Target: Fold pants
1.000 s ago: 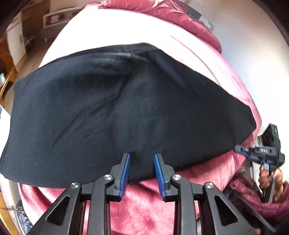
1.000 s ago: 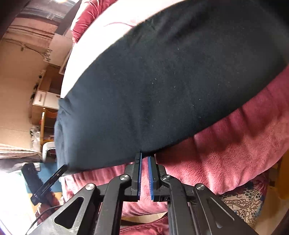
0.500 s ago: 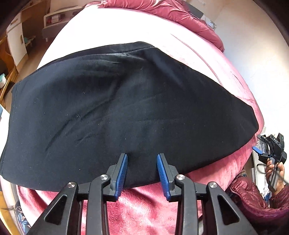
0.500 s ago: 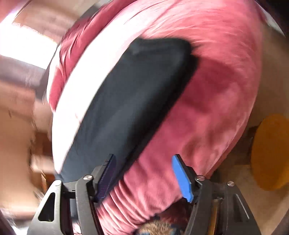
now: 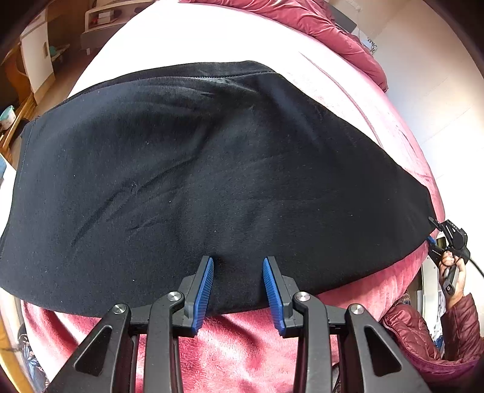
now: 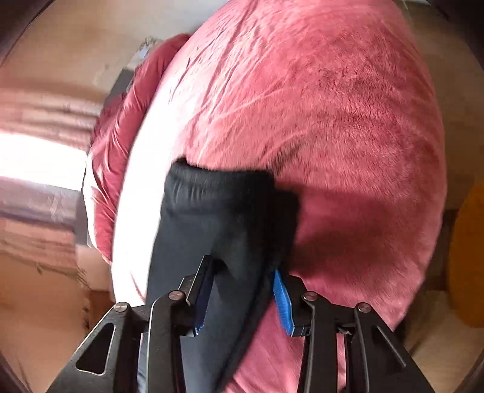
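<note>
The black pants (image 5: pixel 211 181) lie flat across a bed with a pink-red plush blanket (image 5: pixel 242 347). My left gripper (image 5: pixel 237 266) is open, its blue pads over the pants' near edge at the middle. In the right wrist view the pants (image 6: pixel 217 217) run away lengthwise, elastic waistband at the far end. My right gripper (image 6: pixel 242 278) is open, its fingers either side of the pants' near end. It also shows small at the pants' right end in the left wrist view (image 5: pixel 447 241).
A crumpled red duvet (image 5: pixel 317 24) lies at the far end of the bed. Wooden furniture and shelves (image 5: pixel 33 60) stand left of the bed. An orange round object (image 6: pixel 466 257) sits on the floor at right. A white wall (image 5: pixel 429 75) borders the bed's right side.
My right gripper let go of the pants' edge, opened and swung round to the pants' end. My left gripper opened a little wider and stayed at the near edge.
</note>
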Tool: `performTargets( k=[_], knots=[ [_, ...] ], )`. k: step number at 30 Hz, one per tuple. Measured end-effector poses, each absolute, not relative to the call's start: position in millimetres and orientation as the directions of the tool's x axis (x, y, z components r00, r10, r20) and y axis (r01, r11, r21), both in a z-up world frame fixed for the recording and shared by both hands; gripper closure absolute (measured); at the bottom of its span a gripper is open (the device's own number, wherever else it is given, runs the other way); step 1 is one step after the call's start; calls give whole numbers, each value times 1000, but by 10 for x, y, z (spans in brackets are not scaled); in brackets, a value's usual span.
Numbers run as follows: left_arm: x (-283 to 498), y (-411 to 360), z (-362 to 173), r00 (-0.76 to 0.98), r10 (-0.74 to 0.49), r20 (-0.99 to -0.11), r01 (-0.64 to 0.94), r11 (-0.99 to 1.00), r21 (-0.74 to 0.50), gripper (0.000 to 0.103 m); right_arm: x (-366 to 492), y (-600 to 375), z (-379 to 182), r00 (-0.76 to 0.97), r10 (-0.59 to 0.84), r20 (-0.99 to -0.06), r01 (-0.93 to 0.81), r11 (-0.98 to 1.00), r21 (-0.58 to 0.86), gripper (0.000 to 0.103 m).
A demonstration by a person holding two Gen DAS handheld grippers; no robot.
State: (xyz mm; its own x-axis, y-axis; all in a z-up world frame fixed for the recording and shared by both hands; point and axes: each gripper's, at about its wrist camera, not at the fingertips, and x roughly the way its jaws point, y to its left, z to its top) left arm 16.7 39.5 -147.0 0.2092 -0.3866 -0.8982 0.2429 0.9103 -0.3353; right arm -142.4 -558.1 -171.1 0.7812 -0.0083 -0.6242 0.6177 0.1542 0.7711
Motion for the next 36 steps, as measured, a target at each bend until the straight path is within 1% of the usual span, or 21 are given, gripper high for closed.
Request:
performTargets(
  k=[2, 4, 6, 10, 13, 14, 15, 19, 22, 25, 30, 32, 36],
  knots=[
    [177, 374, -1477, 205, -385, -900, 241, 911, -335, 68, -1498, -5593, -1837, 816, -11, -578, 576, 100, 812, 64],
    [189, 358, -1480, 201, -383, -902, 242, 911, -333, 68, -1542, -5580, -1855, 830, -21, -557, 556, 108, 824, 64],
    [212, 351, -1488, 197, -384, -902, 240, 911, -335, 68, -1534, -5558, -1835, 829, -20, -559, 557, 130, 820, 64],
    [241, 337, -1524, 185, -391, -901, 230, 909, -347, 67, -1449, -5588, -1786, 812, 11, -583, 579, 111, 808, 65],
    [266, 380, -1533, 178, -404, -897, 219, 905, -364, 67, -1353, -5582, -1635, 765, -1, -644, 635, 170, 754, 72],
    [275, 383, -1533, 174, -407, -897, 218, 904, -368, 67, -1300, -5568, -1563, 747, -9, -665, 652, 208, 729, 80],
    [286, 390, -1523, 172, -407, -897, 220, 904, -367, 67, -1248, -5546, -1479, 731, -23, -682, 665, 247, 705, 84],
    [308, 384, -1502, 172, -400, -900, 238, 904, -356, 67, -1029, -5441, -1163, 709, -68, -702, 664, 401, 632, 87],
    [323, 377, -1458, 180, -403, -897, 241, 902, -357, 67, -782, -5238, -865, 693, -82, -716, 622, 569, 538, 87],
    [323, 387, -1391, 197, -415, -888, 242, 899, -366, 67, -613, -5038, -658, 693, -79, -716, 570, 668, 478, 87],
    [366, 425, -1219, 239, -471, -849, 230, 877, -421, 67, -522, -4550, -382, 720, -45, -693, 443, 798, 409, 87],
    [404, 433, -1159, 250, -497, -831, 220, 865, -451, 67, -406, -4276, -284, 730, 1, -684, 372, 839, 398, 87],
    [471, 391, -1099, 246, -516, -820, 232, 853, -467, 67, -171, -3665, -228, 711, 100, -696, 224, 906, 359, 87]
  ],
)
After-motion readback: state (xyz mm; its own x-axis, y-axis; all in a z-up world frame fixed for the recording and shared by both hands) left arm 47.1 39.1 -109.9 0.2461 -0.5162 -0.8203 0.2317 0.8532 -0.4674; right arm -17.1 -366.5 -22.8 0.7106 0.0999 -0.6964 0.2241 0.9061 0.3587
